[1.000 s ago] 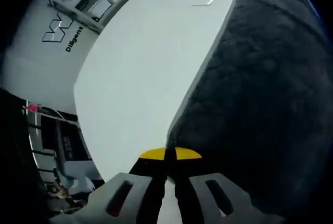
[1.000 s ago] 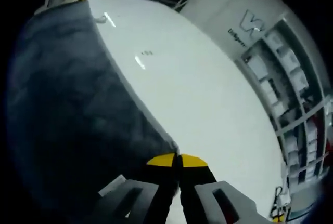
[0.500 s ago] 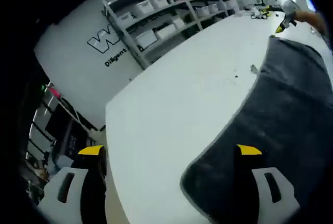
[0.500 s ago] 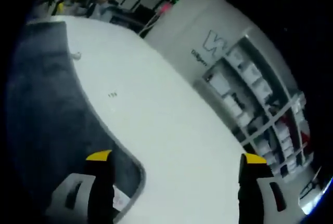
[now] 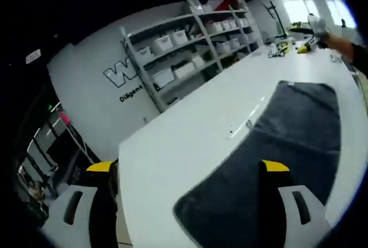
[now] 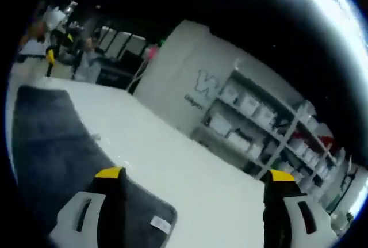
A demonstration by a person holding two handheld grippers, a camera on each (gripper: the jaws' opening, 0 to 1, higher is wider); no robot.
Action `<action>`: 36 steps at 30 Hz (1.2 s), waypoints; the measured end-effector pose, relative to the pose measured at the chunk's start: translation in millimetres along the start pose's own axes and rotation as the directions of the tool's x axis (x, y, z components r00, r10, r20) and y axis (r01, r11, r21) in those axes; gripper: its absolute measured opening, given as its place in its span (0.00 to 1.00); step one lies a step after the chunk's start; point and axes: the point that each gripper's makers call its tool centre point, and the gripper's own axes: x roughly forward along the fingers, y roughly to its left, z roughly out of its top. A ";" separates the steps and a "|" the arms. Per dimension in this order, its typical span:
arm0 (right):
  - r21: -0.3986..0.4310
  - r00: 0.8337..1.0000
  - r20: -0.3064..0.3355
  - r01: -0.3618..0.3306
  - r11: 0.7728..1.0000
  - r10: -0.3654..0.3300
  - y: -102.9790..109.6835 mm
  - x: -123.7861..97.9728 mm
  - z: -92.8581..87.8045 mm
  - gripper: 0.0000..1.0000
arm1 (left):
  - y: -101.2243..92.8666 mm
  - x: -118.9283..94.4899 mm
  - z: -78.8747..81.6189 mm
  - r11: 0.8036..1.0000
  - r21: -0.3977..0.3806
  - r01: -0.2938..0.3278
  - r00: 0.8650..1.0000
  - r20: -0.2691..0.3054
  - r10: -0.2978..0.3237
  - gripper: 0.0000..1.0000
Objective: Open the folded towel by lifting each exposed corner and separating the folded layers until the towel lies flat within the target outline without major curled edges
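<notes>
Since a second ago both hand-held grippers have let go of the towel's edge and lifted away from it; their jaws, then pinched together on the cloth, now stand wide apart with nothing between them.

The left hand-held gripper (image 5: 187,170) looks over the dark grey towel (image 5: 282,144), which lies spread on the white counter (image 5: 190,138), its near corner rounded and its right side cut off by the view's edge. In the right gripper view the right hand-held gripper (image 6: 195,176) hangs above the towel's other end, where a small white tag (image 6: 157,222) shows at the corner; its print is too small to read.

On the grey wall (image 5: 92,92) a large outlined "W" sits over a word beginning "Diligent", the rest hidden by shelving (image 5: 190,46) stacked with white bins. Far figures are blurred.
</notes>
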 end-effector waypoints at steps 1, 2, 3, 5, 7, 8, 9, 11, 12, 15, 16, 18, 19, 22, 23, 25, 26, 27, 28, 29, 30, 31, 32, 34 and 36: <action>0.038 0.999 0.038 -0.008 0.999 0.007 6.2 -14.9 8.1 0.99 | -5.7 -10.8 3.1 0.999 -0.035 0.005 1.000 0.022 -0.005 1.00; 0.065 0.998 0.067 -0.019 0.998 0.015 13.1 -29.9 14.2 0.99 | -23.8 -28.8 2.9 0.997 -0.071 0.010 0.999 0.048 -0.007 1.00; 0.083 0.996 0.084 -0.030 0.996 0.023 17.1 -42.7 16.8 0.99 | -32.7 -39.9 1.4 0.994 -0.106 0.018 0.998 0.055 -0.012 1.00; 0.116 0.994 0.108 -0.035 0.993 0.023 29.9 -72.1 20.2 0.99 | -49.6 -66.0 -9.0 0.994 -0.104 0.020 0.999 0.051 -0.014 1.00; 0.145 0.991 0.128 -0.049 0.988 0.030 48.6 -101.6 21.3 1.00 | -63.6 -87.2 -10.7 0.994 -0.106 0.019 0.996 0.092 -0.009 1.00; 0.148 0.990 0.129 -0.068 0.987 0.049 59.4 -115.2 20.6 1.00 | -74.3 -104.2 -10.6 0.990 -0.140 0.027 0.991 0.137 -0.008 1.00; 0.152 0.989 0.134 -0.076 0.985 0.056 61.1 -115.0 21.0 1.00 | -80.3 -112.4 -9.3 0.986 -0.160 0.040 0.986 0.164 -0.013 1.00; 0.165 0.986 0.158 -0.087 0.982 0.061 75.5 -140.4 21.9 1.00 | -99.9 -139.1 -10.6 0.973 -0.218 0.075 0.971 0.240 -0.021 1.00; 0.171 0.984 0.169 -0.090 0.981 0.061 80.3 -150.3 23.0 1.00 | -103.3 -146.1 -14.5 0.969 -0.235 0.079 0.967 0.253 -0.018 1.00; 0.181 0.975 0.216 -0.092 0.979 0.052 93.5 -175.9 27.0 1.00 | -120.6 -162.5 -29.2 0.975 -0.207 0.073 0.969 0.246 -0.020 1.00; 0.184 0.973 0.225 -0.095 0.978 0.052 98.2 -182.0 26.7 1.00 | -124.3 -166.2 -34.4 0.979 -0.193 0.071 0.971 0.238 -0.024 1.00; 0.189 0.971 0.230 -0.114 0.975 0.069 110.3 -192.6 23.7 1.00 | -132.7 -176.7 -44.8 0.980 -0.186 0.074 0.972 0.235 -0.029 1.00; 0.194 0.970 0.227 -0.128 0.973 0.083 117.5 -198.0 21.2 1.00 | -137.1 -180.7 -50.4 0.976 -0.200 0.082 0.972 0.234 -0.033 1.00; 0.205 0.972 0.209 -0.153 0.967 0.110 129.0 -205.0 10.7 1.00 | -145.6 -188.5 -65.8 0.975 -0.197 0.103 0.973 0.222 -0.058 1.00; 0.209 0.972 0.209 -0.155 0.966 0.111 129.7 -207.0 9.9 1.00 | -145.6 -189.8 -70.5 0.976 -0.194 0.103 0.974 0.220 -0.059 1.00; 0.262 0.975 0.198 -0.154 0.953 0.103 126.6 -205.9 1.9 1.00 | -143.4 -193.5 -76.3 0.973 -0.206 0.106 0.972 0.229 -0.058 1.00; 0.296 0.976 0.193 -0.152 0.943 0.097 124.3 -203.7 -2.1 1.00 | -142.2 -194.6 -75.4 0.966 -0.231 0.113 0.967 0.247 -0.054 1.00; 0.323 0.975 0.200 -0.155 0.934 0.093 122.9 -203.1 -3.5 1.00 | -138.5 -194.2 -75.4 0.959 -0.261 0.114 0.964 0.261 -0.043 1.00; 0.351 0.976 0.197 -0.163 0.922 0.097 123.1 -201.4 -6.6 1.00 | -136.6 -195.9 -74.7 0.953 -0.281 0.112 0.961 0.275 -0.032 1.00; 0.376 0.975 0.202 -0.168 0.911 0.096 123.5 -199.7 -8.2 0.99 | -133.8 -195.6 -74.5 0.950 -0.293 0.113 0.957 0.291 -0.024 1.00; 0.386 0.972 0.213 -0.175 0.906 0.097 124.4 -197.7 -8.7 0.99 | -134.6 -196.6 -75.5 0.947 -0.301 0.114 0.955 0.295 -0.022 1.00; 0.386 0.972 0.215 -0.171 0.906 0.092 125.8 -195.7 -10.1 0.99 | -133.6 -194.9 -77.4 0.945 -0.306 0.115 0.955 0.297 -0.020 1.00; 0.389 0.973 0.214 -0.168 0.906 0.088 128.1 -191.5 -11.7 1.00 | -135.4 -194.8 -78.9 0.945 -0.308 0.114 0.954 0.298 -0.018 1.00; 0.391 0.976 0.198 -0.161 0.906 0.088 136.0 -184.7 -16.7 1.00 | -136.9 -191.2 -83.6 0.945 -0.306 0.118 0.956 0.293 -0.025 1.00; 0.388 0.978 0.190 -0.159 0.908 0.090 143.3 -179.1 -19.7 1.00 | -139.5 -188.2 -89.4 0.945 -0.305 0.121 0.958 0.286 -0.030 1.00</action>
